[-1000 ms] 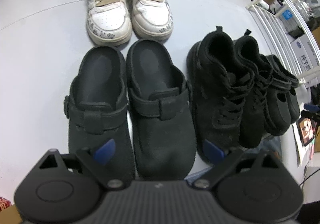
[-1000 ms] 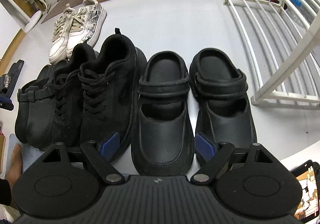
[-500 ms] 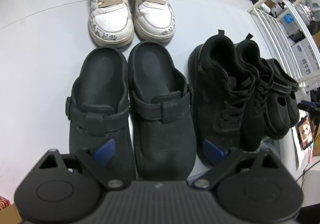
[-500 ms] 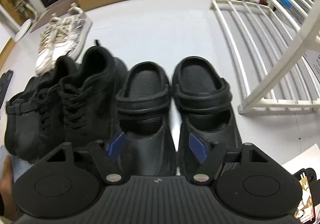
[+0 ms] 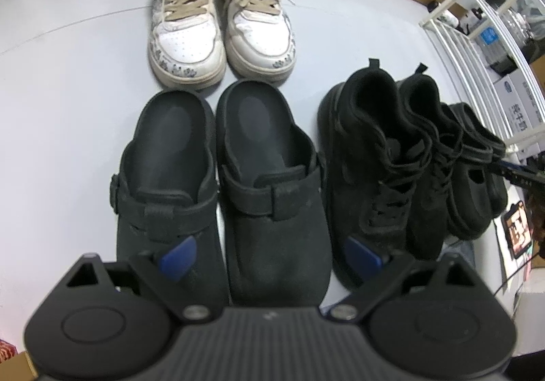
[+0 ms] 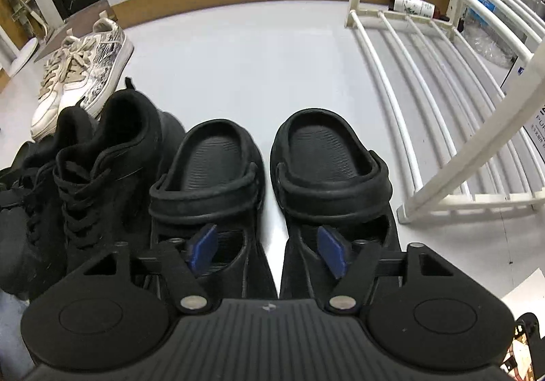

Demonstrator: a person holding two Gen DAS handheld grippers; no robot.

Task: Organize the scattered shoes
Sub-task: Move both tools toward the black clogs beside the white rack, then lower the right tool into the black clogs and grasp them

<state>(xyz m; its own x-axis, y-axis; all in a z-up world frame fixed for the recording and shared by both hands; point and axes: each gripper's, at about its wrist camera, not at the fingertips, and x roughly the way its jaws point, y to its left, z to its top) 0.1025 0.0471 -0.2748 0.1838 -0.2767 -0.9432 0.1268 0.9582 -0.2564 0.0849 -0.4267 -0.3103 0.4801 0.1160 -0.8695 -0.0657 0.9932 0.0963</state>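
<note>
Shoes lined up in pairs on a pale floor beside a white rack (image 6: 425, 81).

The right gripper (image 6: 269, 246) hovers low over two black rubber clogs (image 6: 327, 176), jaws opening, one blue pad inside each clog. The left gripper (image 5: 269, 253), jaws spread, hangs above the black suede clogs (image 5: 272, 183); white sneakers (image 5: 221, 30) lie at twelve o'clock, black trainers (image 5: 385, 159) at three.

Black clogs (image 5: 218, 176), black lace-up sneakers (image 5: 385, 156), white sneakers (image 5: 221, 23) with beige laces, blue-padded fingers (image 6: 204, 246).
</note>
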